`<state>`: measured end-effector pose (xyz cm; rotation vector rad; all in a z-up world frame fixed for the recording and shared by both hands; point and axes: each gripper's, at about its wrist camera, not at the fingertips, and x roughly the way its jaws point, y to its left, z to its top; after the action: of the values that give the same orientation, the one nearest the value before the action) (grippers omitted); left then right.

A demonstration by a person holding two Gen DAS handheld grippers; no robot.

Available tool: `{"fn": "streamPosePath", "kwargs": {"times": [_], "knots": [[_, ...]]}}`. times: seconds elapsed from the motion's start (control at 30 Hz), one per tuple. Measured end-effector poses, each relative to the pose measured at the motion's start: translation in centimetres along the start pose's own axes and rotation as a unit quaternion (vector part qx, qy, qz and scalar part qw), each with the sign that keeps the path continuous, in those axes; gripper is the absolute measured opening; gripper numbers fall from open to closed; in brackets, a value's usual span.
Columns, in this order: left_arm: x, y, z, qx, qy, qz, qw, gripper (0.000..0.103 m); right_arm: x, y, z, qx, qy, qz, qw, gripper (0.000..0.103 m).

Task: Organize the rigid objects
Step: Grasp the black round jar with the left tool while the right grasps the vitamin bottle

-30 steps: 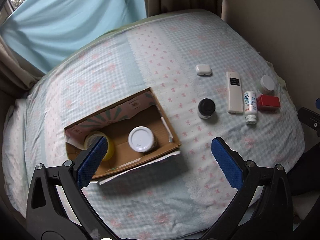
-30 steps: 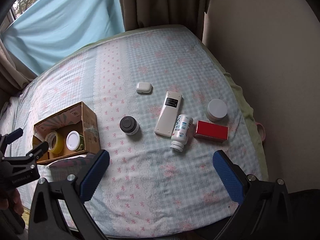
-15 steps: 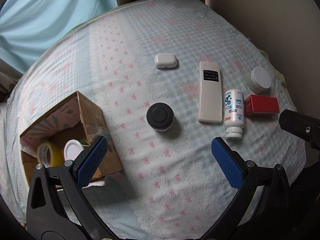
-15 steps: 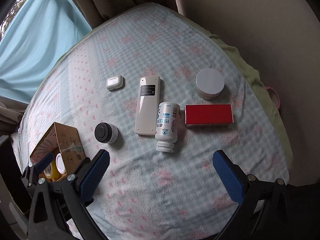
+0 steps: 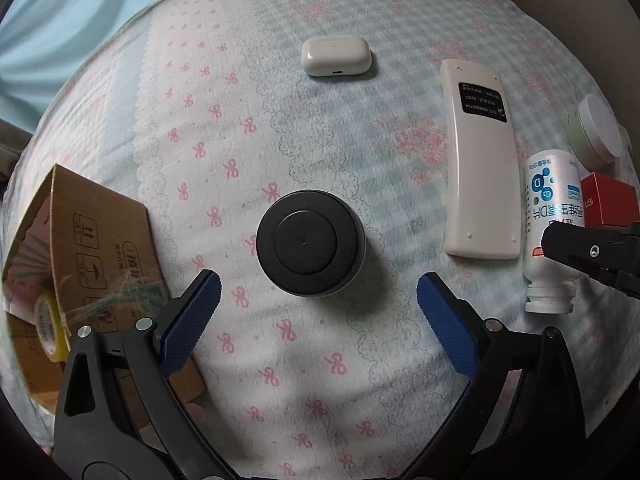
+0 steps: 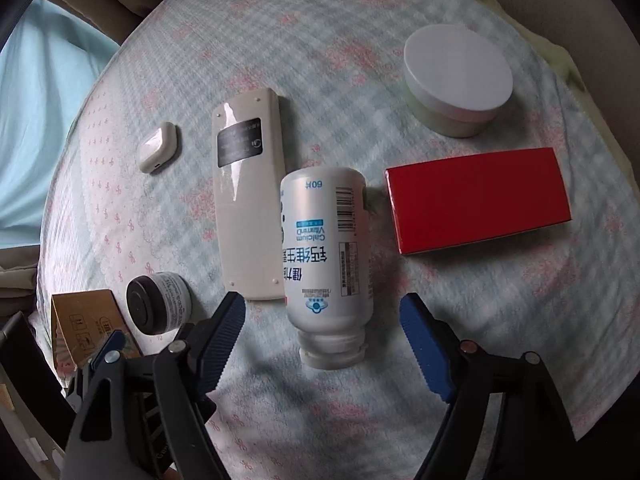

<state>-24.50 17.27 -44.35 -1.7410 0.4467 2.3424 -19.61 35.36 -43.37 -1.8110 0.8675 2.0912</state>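
Observation:
A small black-lidded jar (image 5: 310, 247) stands on the bedspread, just beyond my open left gripper (image 5: 318, 298); it also shows in the right wrist view (image 6: 159, 304). A white pill bottle (image 6: 326, 264) lies on its side, its cap end between the fingers of my open right gripper (image 6: 322, 322); it also shows in the left wrist view (image 5: 550, 224). A white remote (image 6: 250, 208), a red box (image 6: 478, 200), a white-lidded cream jar (image 6: 458, 84) and a white earbud case (image 6: 158, 148) lie around it. Both grippers are empty.
A cardboard box (image 5: 84, 264) holding a yellow tape roll (image 5: 48, 324) sits at the left on the bed. A beige wall runs along the right, and a blue curtain (image 6: 44, 92) hangs at the far left. The bedspread (image 5: 256, 128) is checked with pink bows.
Both grippers have dropped lower and closer to the bed. The left moved right, from above the box to the black jar. The right closed in on the pill bottle.

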Motion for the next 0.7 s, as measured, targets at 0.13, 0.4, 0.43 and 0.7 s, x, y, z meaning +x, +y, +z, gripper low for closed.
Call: {"fn": "streamPosePath", "kwargs": {"times": [0.13,0.4,0.43,0.7], "knots": [[1.3,0.0,0.5,0.004,0.007,-0.002,1.0000,0.095,1.0,-0.4,0.6,0.024,0.001,0.007,1.000,0.071],[3.1,0.0,1.2,0.007,0.022,-0.011,0.9997,0.086,2.2,-0.6,1.8,0.034,0.007,0.003,0.999,0.056],[3.3,0.1,1.2,0.006,0.024,-0.016,0.9996,0.082,2.2,-0.7,1.8,0.036,0.008,0.003,0.999,0.054],[3.1,-0.2,1.5,0.022,0.015,-0.025,0.9993,0.055,2.3,-1.8,1.8,0.041,0.012,0.015,0.999,0.049]]}}
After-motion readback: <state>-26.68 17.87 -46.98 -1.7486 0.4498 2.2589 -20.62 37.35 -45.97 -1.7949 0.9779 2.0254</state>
